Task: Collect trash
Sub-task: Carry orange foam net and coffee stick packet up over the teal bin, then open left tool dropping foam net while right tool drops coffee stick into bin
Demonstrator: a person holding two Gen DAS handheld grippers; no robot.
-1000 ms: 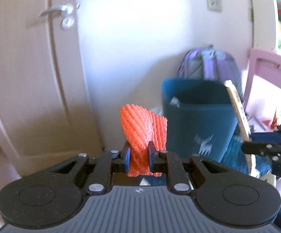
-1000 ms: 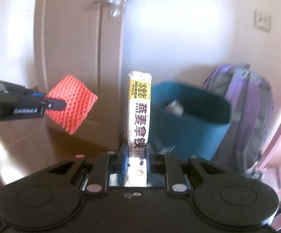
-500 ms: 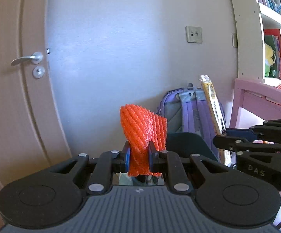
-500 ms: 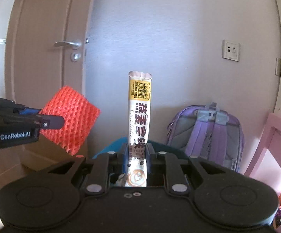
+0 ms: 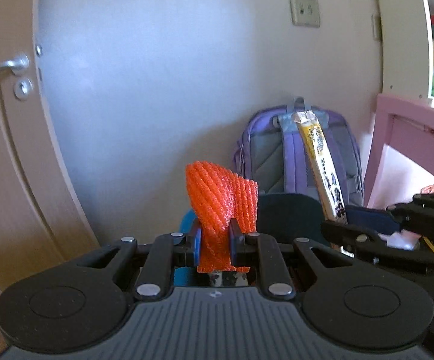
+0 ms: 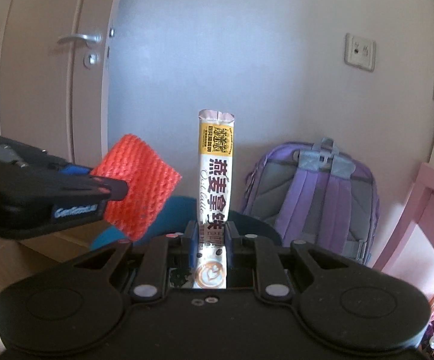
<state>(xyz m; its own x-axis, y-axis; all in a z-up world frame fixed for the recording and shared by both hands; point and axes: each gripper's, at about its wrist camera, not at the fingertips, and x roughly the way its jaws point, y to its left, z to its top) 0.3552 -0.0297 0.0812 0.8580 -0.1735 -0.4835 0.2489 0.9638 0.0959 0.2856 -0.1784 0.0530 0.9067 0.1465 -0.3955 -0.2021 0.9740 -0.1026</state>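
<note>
Trash is in hand, none binned yet: our left gripper [image 5: 215, 244] clamps the orange foam net [image 5: 221, 204], our right gripper [image 6: 211, 241] clamps the sachet [image 6: 215, 177], both just above the blue bin [image 6: 175, 210], release still to come

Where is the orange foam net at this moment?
The orange foam net is clamped in the left claw, held in the air in front of the wall. In the right wrist view it sits left of the upright sachet, above the teal bin.
</note>
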